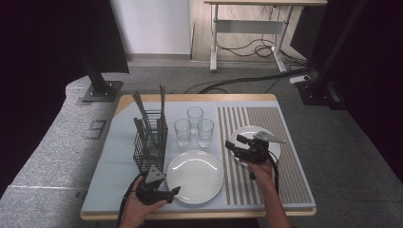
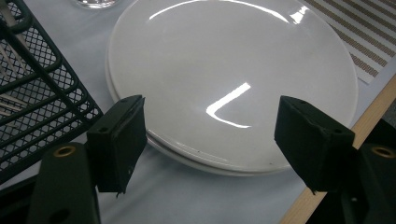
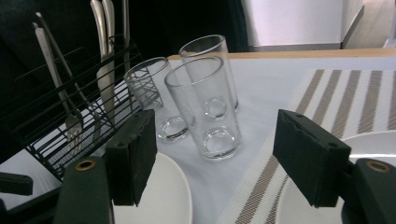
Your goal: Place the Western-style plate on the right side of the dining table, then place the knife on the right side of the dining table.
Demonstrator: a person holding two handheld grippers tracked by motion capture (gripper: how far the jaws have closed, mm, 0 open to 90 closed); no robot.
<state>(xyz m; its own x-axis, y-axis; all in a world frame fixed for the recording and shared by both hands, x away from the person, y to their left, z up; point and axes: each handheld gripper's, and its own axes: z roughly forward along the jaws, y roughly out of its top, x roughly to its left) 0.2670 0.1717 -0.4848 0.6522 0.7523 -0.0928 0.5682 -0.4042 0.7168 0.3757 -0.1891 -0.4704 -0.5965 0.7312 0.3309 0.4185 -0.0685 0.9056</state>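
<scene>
The nearest glass (image 3: 205,109) is what my right gripper (image 3: 215,163) lines up on: it stands upright on the pale blue mat (image 1: 119,156), framed between my two black jaws but well beyond their tips, so nothing is touched yet. The jaws stand wide apart and hold nothing, which I judge suits a tumbler of that width. Two more glasses (image 3: 154,98) stand close behind and beside it, the three forming a tight cluster; that closeness means I would have to come in from the open front side to avoid knocking the neighbours.

Seen from above, my right gripper (image 1: 249,148) hovers over the striped placemat (image 1: 266,121), partly above the small white plate (image 1: 273,142) that lies there, and points left toward the glasses.

My left gripper (image 2: 210,140) waits low at the near edge of the table, its jaws also spread wide and empty, bracketing the rim of the large white dinner plate (image 2: 224,60) without pressing on it; there seem to be two plates stacked. Left of that plate stands the black wire cutlery caddy (image 1: 149,142), forks and knives (image 1: 142,111) standing handle-down or leaning in it.
</scene>
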